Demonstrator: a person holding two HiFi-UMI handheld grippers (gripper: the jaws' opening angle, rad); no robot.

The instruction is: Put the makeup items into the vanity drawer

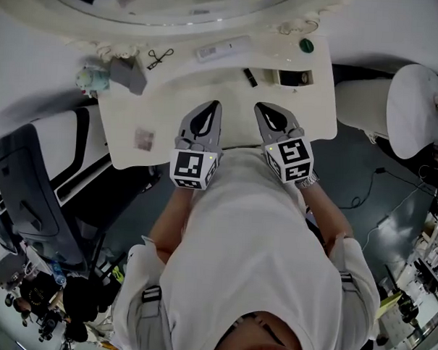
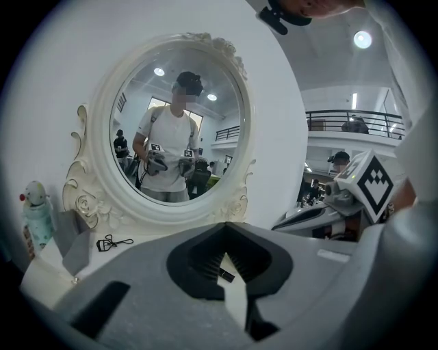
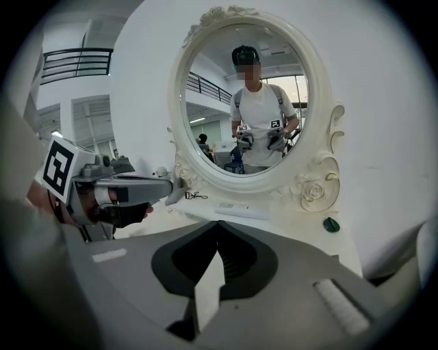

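Makeup items lie on the white vanity top [image 1: 170,125]: a black eyelash curler [image 1: 159,57] [image 2: 113,242], a long white flat case [image 1: 223,49] [image 3: 241,209], a small black stick [image 1: 250,77] and a green round cap [image 1: 306,45] [image 3: 331,224]. My left gripper [image 1: 215,105] [image 2: 226,229] and right gripper [image 1: 259,107] [image 3: 217,225] hover side by side over the near edge of the top. Both are shut with nothing between their jaws, and they are a hand's width short of the items. No drawer shows in any view.
An oval mirror [image 2: 179,130] stands at the back. A grey pouch [image 1: 128,75] and a small pale bottle [image 1: 91,79] sit at the left end, and a small open white box [image 1: 292,77] at the right. A white stool [image 1: 417,107] is to the right and a dark chair [image 1: 30,191] to the left.
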